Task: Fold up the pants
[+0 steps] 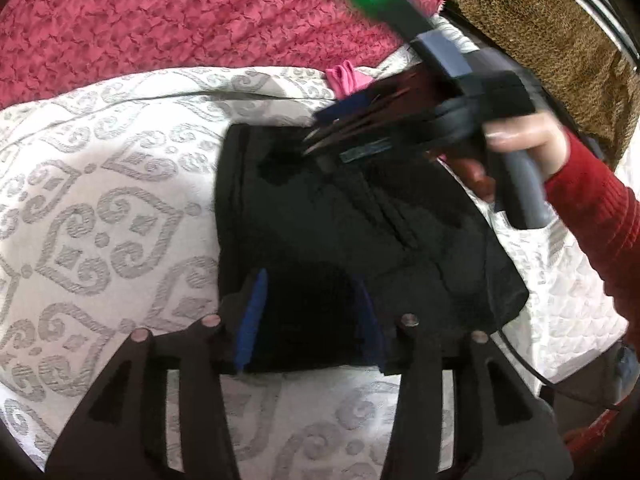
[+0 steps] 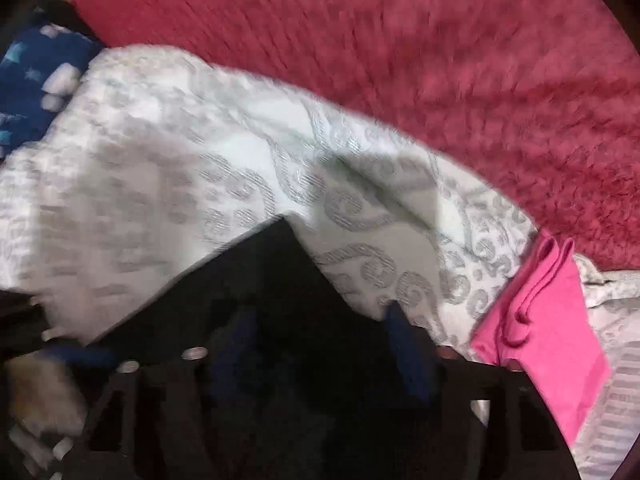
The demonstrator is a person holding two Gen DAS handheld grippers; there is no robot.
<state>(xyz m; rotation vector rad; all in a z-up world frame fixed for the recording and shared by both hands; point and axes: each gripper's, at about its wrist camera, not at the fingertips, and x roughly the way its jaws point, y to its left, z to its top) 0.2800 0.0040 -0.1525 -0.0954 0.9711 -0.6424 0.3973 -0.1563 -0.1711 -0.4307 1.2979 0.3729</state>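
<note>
Black pants [image 1: 360,232], folded into a compact rectangular bundle, lie on a white mattress [image 1: 100,200] with grey scroll patterning, the long axis running from the near edge toward the far right in the left wrist view. A crimson textured blanket [image 1: 180,12] borders the mattress beyond; a pink cloth [image 2: 548,320] lies just beside the pants at the far edge, a leopard-print fabric [image 1: 540,52] at upper right, and a blue star-print fabric [image 2: 36,80] at the upper left of the right wrist view. The left gripper [image 1: 308,320] straddles the near edge, jaws spread, nothing clamped. The right gripper [image 1: 332,128], motion-blurred, hangs over the far end of the bundle; its own view, blurred and dark, shows the fingers parted above black cloth, contact indistinct.
</note>
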